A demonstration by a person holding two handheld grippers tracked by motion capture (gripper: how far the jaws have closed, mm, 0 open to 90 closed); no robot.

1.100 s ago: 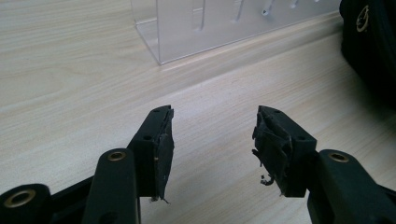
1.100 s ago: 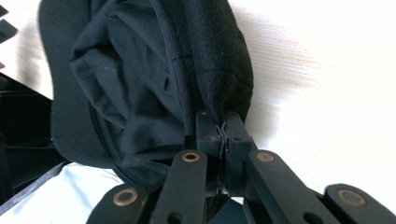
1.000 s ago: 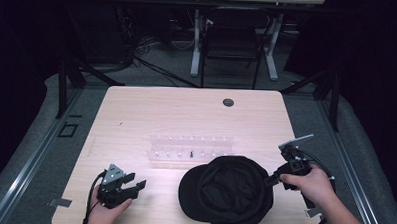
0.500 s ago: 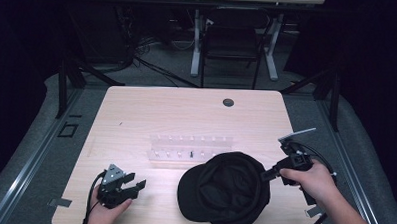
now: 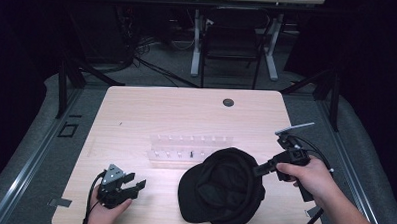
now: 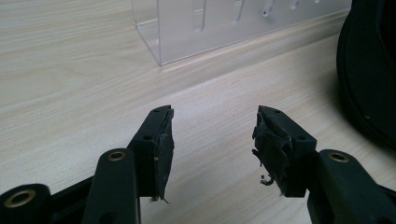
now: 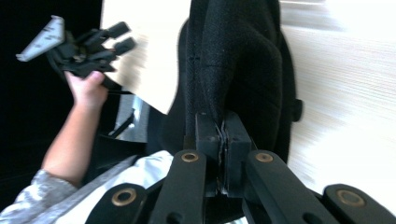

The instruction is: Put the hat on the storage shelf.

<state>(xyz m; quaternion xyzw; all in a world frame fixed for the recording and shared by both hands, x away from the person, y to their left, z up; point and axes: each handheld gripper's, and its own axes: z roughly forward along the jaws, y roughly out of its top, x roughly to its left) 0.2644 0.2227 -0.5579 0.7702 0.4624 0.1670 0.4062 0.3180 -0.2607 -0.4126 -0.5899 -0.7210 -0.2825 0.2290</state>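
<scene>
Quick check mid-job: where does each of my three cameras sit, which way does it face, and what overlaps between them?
High view: above the person's side, looking forward and down on the table; both hands, left gripper, right gripper.
Left gripper view: on the left gripper, looking along its open jaws over the tabletop at the clear rack.
Right gripper view: on the right gripper, jaws shut on the black cap.
Shared: cap and left gripper.

Black cap (image 5: 223, 188) — pale wood-grain table (image 5: 151, 110) — clear rack (image 5: 190, 150).
</scene>
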